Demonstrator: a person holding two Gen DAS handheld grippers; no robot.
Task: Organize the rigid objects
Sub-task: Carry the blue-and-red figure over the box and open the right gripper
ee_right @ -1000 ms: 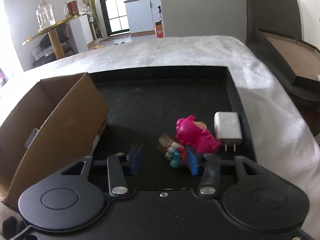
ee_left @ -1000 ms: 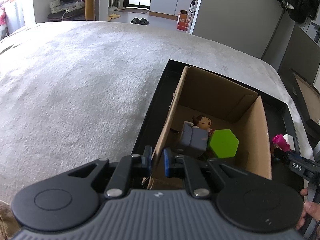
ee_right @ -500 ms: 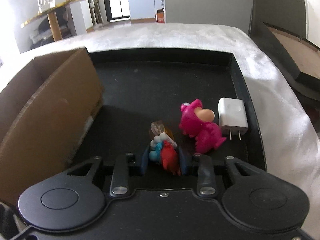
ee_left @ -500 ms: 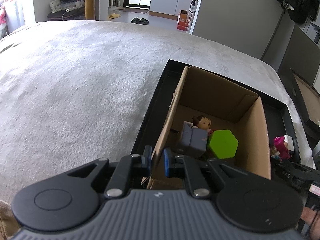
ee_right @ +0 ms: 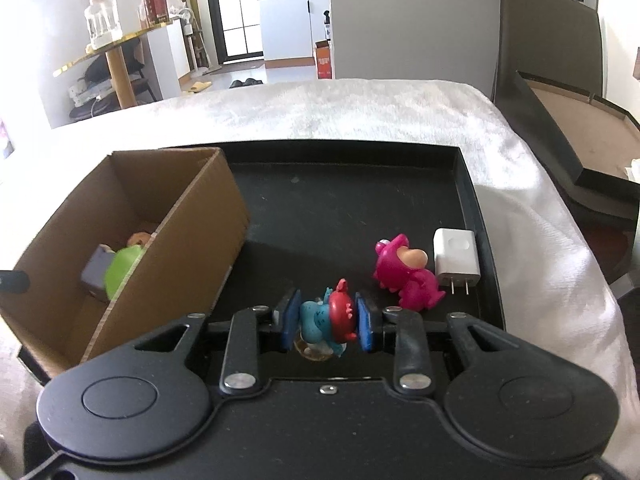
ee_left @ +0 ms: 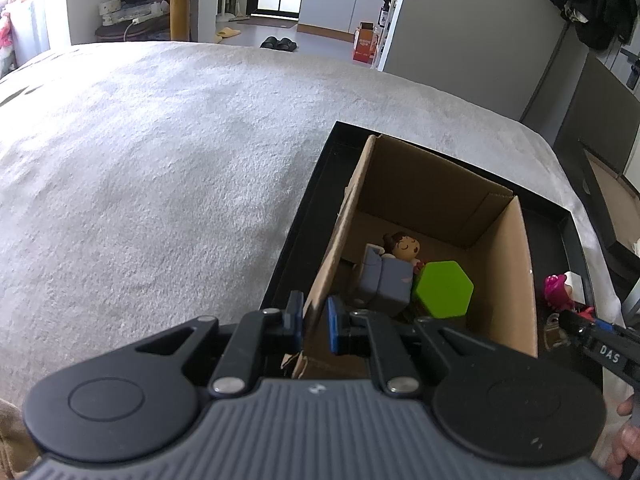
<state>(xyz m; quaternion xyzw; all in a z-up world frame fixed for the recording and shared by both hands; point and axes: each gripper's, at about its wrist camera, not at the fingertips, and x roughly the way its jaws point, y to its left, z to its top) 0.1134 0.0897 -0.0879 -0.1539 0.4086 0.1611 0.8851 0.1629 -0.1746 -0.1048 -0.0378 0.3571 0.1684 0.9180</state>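
Nearest the right wrist camera, the right gripper (ee_right: 328, 322) is clamping a small blue and red figurine (ee_right: 329, 317) between its 2 blue pads, holding it clear of the black tray (ee_right: 344, 216). On the other side, the left gripper (ee_left: 313, 326) is pinching the near wall of the cardboard box (ee_left: 508, 280), its pads squeezed tight on the cardboard edge, apparently steadying the box for a drop. Just beyond the held figurine, 2 items are waiting on the tray floor: a pink figurine (ee_right: 404, 272) and, just beside it against the tray's right wall, a white charger plug (ee_right: 456, 258). Further left, the box is sitting inside the tray and already holding 3 things: a green hexagonal block (ee_left: 444, 290), a grey block (ee_left: 384, 284) and a doll with brown hair (ee_left: 402, 245) behind them. By this reckoning, 3 pieces are sorted, 1 is in transit, and 2 are remaining. Beyond the tray, the white blanket (ee_left: 160, 168) is stretching away toward the room.
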